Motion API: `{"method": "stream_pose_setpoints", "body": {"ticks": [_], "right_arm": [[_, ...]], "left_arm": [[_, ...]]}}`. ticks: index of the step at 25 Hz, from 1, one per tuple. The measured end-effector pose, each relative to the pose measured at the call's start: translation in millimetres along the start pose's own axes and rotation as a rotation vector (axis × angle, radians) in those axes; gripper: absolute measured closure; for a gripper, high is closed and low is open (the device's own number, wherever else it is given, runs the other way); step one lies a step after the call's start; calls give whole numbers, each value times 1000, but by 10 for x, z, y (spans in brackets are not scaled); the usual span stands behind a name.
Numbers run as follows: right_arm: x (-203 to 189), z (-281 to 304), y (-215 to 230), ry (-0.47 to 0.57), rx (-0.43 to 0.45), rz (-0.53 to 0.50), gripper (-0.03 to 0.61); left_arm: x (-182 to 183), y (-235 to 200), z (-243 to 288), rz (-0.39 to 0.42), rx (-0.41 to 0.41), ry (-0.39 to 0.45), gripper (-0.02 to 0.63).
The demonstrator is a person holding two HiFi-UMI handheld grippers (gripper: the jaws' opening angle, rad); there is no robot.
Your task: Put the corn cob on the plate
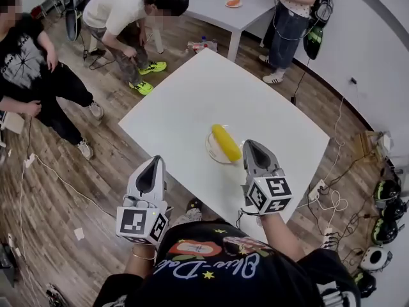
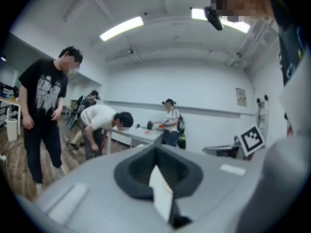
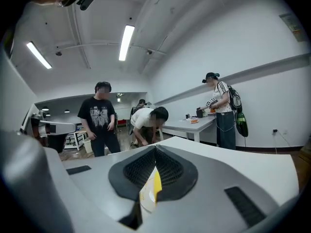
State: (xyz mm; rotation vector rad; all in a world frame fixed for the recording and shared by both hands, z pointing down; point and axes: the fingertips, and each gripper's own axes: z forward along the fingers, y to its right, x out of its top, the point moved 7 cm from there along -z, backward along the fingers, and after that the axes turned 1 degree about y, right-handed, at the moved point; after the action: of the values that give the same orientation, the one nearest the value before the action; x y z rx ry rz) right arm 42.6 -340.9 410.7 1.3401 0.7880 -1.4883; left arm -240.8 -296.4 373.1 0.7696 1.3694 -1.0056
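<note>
The yellow corn cob [image 1: 226, 142] lies across a small clear plate [image 1: 210, 147] on the white table [image 1: 211, 88], toward its near right side. My right gripper [image 1: 248, 144] hovers just right of the cob's near end with its jaws together and nothing held. In the right gripper view, a sliver of the yellow cob [image 3: 155, 184] shows through the slit between the right gripper's [image 3: 154, 150] jaws. My left gripper [image 1: 156, 159] is off the table's near left edge, over the floor, also shut and empty. In its own view the left gripper [image 2: 156, 152] points level across the room.
A person in black [image 1: 32, 69] stands at the left. Another person in a white shirt [image 1: 128, 11] bends over beyond the table. A third person [image 1: 291, 11] stands by a second white table [image 1: 223, 11]. Cables and helmets [image 1: 385, 219] lie on the floor at the right.
</note>
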Motion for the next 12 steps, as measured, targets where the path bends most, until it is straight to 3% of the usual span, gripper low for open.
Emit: {"method": "stream_pose_setpoints", "body": {"ticks": [12], "right_arm": [[107, -171, 43, 6, 4, -6, 564]], "left_arm": [[25, 122, 82, 16, -27, 12, 626]]}}
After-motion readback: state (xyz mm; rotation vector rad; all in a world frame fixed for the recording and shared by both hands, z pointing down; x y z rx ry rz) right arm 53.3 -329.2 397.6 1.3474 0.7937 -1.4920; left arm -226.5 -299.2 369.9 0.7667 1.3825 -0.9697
